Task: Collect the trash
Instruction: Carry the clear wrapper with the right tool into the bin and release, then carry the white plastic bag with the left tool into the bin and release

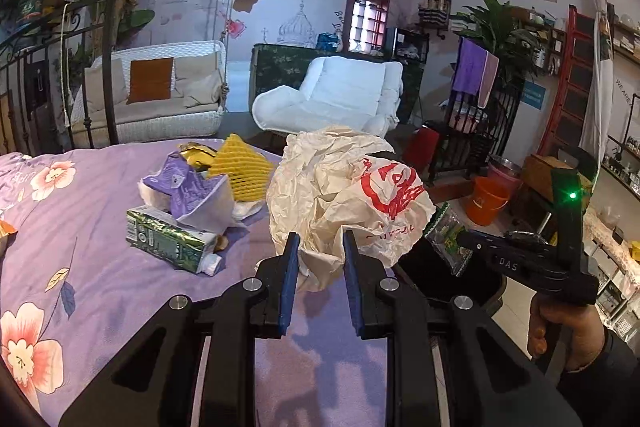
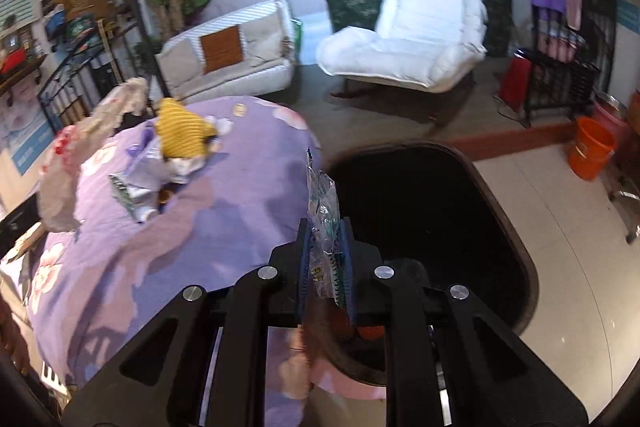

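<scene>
The left gripper (image 1: 320,251) has its jaws clamped on a crumpled paper bag (image 1: 348,195), held above the bed (image 1: 80,227). The right gripper (image 2: 326,251) pinches a clear wrapper (image 2: 322,203) at the black bin (image 2: 512,227) rim. Next, probably, comes release over the opening. Farther off, a carton (image 1: 168,239) and yellow foam net (image 1: 240,167) wait.

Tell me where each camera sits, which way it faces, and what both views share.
Left wrist: on the left gripper, looking across the purple floral cloth toward the white chair; jaws shut on the crumpled paper bag; the other hand shows at right.
Right wrist: on the right gripper, looking down over the black bin; jaws shut on a clear wrapper.
Shared: cloth, yellow foam net, green carton, paper bag, wrapper, chair, orange bucket.
</scene>
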Tool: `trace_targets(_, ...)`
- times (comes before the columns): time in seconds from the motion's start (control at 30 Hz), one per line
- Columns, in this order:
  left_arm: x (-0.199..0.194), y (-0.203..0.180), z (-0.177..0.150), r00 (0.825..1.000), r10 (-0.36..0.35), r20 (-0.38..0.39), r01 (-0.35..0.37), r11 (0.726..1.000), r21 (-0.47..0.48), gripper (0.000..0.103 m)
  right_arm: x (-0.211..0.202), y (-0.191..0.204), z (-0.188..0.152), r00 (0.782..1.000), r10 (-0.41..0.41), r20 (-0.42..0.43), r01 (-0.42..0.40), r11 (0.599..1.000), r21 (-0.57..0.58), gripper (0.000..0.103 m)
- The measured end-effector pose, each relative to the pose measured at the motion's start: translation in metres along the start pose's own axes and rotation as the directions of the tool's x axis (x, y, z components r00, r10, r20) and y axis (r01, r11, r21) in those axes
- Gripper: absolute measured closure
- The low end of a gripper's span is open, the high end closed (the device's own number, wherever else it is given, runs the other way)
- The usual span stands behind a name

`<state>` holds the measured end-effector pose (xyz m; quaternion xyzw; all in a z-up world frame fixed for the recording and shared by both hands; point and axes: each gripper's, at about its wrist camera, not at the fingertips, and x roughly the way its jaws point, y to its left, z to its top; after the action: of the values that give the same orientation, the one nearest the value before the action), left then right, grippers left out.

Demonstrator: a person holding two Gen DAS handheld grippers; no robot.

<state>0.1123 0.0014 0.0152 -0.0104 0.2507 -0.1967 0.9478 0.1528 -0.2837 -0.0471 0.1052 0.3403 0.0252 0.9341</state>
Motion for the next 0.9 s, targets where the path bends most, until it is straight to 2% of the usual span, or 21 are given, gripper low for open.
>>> trace_targets(0.27,0.014,-0.026,-0.005,0.998,-0.054,-0.025,0.055,0.998,0.035,0.081,0.040,-0.046,-0.013,0.989,-0.103,-0.103,0.116,0.986,0.119,0.087)
trace_targets(0.33,0.017,-0.030,-0.005,0.997,-0.064,-0.031,0.065,0.997,0.045,0.081,0.046,-0.054,-0.017,0.987,-0.110,-0.119,0.127,0.981,0.144,0.081)
trace_targets(0.37,0.018,-0.033,-0.005,0.997,-0.068,-0.033,0.070,0.996,0.049,0.081,0.050,-0.058,-0.019,0.984,-0.121,-0.128,0.141,0.978,0.155,0.073)
trace_targets(0.43,0.020,-0.040,-0.006,0.996,-0.078,-0.038,0.080,0.995,0.057,0.081,0.053,-0.061,-0.024,0.982,-0.138,-0.132,0.160,0.973,0.169,0.041)
trace_targets(0.47,0.021,-0.041,-0.006,0.996,-0.082,-0.040,0.085,0.995,0.060,0.081,0.054,-0.064,-0.027,0.979,-0.152,-0.132,0.174,0.969,0.176,0.039)
trace_targets(0.67,0.028,-0.057,-0.005,0.992,-0.109,-0.061,0.114,0.990,0.087,0.081,0.052,-0.068,-0.033,0.980,-0.154,-0.126,0.177,0.965,0.193,0.039)
trace_targets(0.9,0.041,-0.078,-0.004,0.986,-0.143,-0.090,0.153,0.981,0.116,0.081,0.027,-0.073,-0.024,0.980,-0.191,-0.050,0.197,0.958,0.206,0.034)
